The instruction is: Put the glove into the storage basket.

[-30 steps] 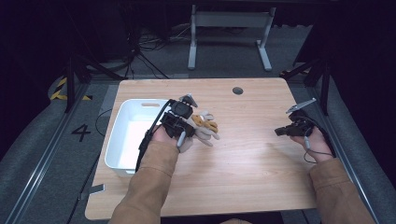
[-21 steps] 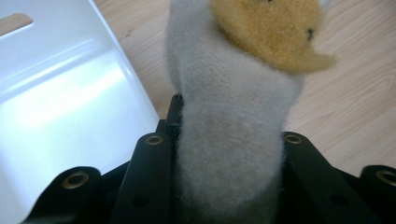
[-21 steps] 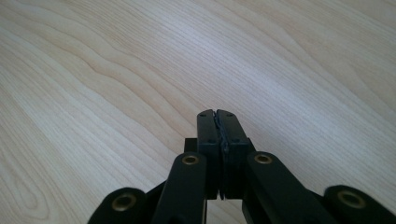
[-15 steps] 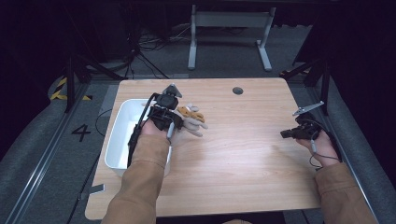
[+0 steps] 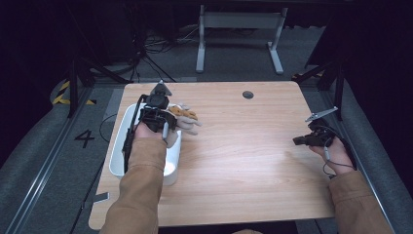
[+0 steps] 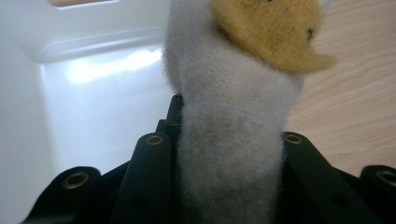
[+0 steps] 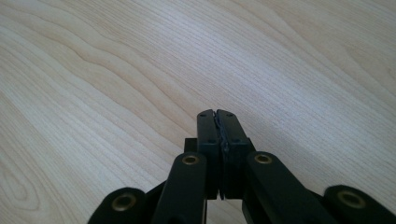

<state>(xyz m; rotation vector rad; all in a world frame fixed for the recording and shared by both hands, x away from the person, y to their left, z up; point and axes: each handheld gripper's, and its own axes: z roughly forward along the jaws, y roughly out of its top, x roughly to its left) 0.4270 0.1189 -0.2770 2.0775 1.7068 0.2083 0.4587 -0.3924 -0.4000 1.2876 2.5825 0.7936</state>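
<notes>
High view, near to far. The person's two sleeved forearms enter from the lower edge onto the wooden bench [image 5: 234, 161]. The left hand-held gripper [image 5: 168, 119] is clamped on a plush toy [image 5: 187, 117], grey-white with a yellow-brown patch. The toy projects from the jaws toward the bench centre, at the right rim of the white bin [image 5: 117, 156], partly above the bin and partly above the bare wood beside it. In the left gripper view the toy's grey body [image 6: 229, 140] stands pinched between the two black jaws and rises past them, with the bin's white interior [image 6: 93, 107] to its left and wood grain to its right. The right hand-held gripper [image 5: 299, 141] rests well apart, near the right bench edge; in the right gripper view [image 7: 218, 114] its jaws are pressed together on nothing, above bare wood. Farther off, a small dark round grommet [image 5: 248, 94] sits near the far edge.
</notes>
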